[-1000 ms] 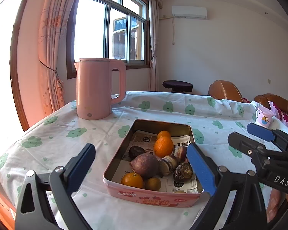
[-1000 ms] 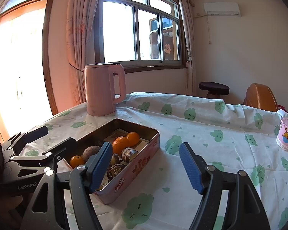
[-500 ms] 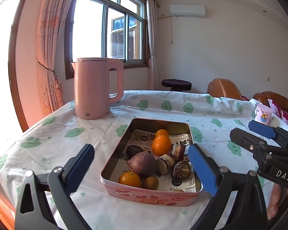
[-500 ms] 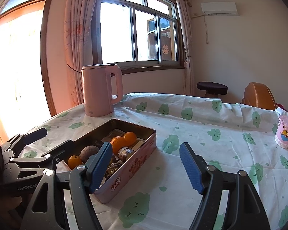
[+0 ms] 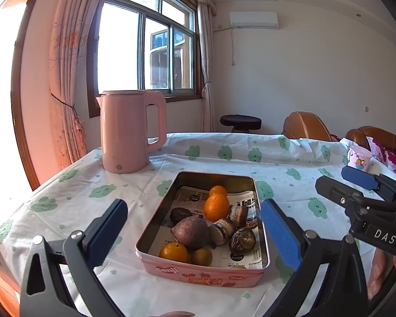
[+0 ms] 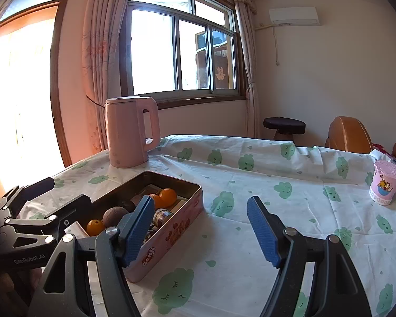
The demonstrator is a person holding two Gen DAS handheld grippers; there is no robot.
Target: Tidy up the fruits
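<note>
A pink tin box sits on the table, lined with paper. It holds several oranges, a purple round fruit, brown nut-like pieces and wrapped sweets. My left gripper is open and empty, its blue pads either side of the tin, held above its near end. My right gripper is open and empty, over the tablecloth just right of the tin. The right gripper also shows at the right of the left wrist view.
A pink kettle stands behind the tin at the table's far left. A pink printed cup stands at the far right edge. The table has a white cloth with green clouds. Brown chairs and a dark stool stand beyond.
Both grippers have drawn back slightly and tilted up; the tin sits a little lower and farther in both views. Both stay open. No fruit has moved.
</note>
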